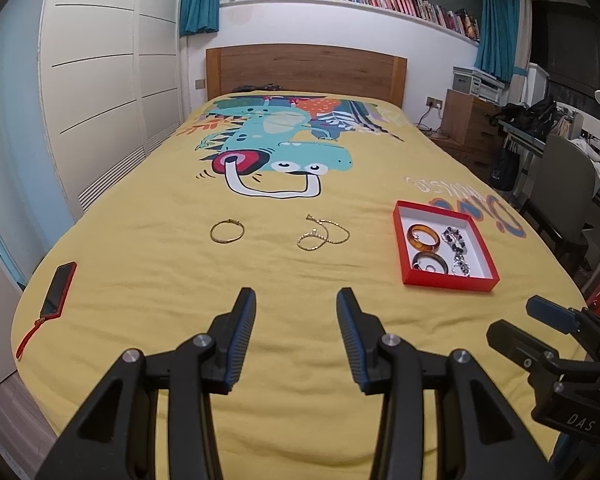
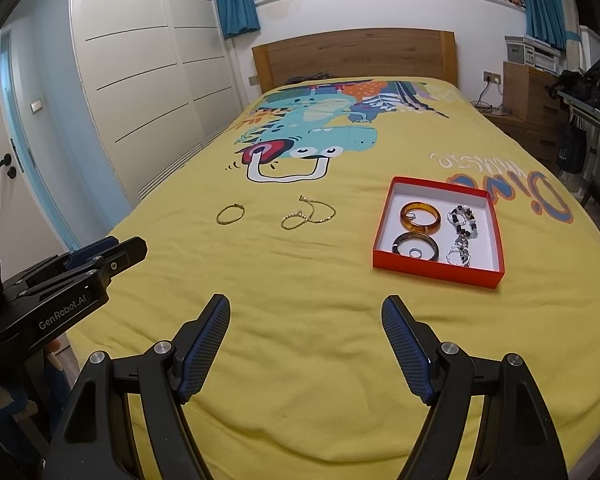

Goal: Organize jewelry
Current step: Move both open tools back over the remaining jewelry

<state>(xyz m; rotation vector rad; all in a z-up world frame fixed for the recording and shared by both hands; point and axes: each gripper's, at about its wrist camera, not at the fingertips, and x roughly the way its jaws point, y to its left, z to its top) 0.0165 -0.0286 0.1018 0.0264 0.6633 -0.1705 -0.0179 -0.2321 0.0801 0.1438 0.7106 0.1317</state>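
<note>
Yellow bedspread (image 1: 140, 272) carried two loose pieces mid-frame: a thin gold bangle (image 1: 227, 232) and, to its right, a looped gold chain bracelet (image 1: 323, 233). Right of them sat the shallow red cardboard box (image 1: 448, 282) already holding bracelets. Both lay ahead of the left claw (image 1: 296, 300), whose jaws gaped wide and empty. Farther right, the right claw (image 2: 306, 308) was likewise wide, nearer the box. Likely the left claw was better placed for the bangle.

ahead of the left gripper (image 1: 296, 300) and its spread jaws, a gold bangle (image 1: 227, 231) and a gold chain (image 1: 323, 232) lie on the yellow bedspread (image 1: 300, 280), with a red box (image 1: 444, 246) of bracelets off to the right.
</note>
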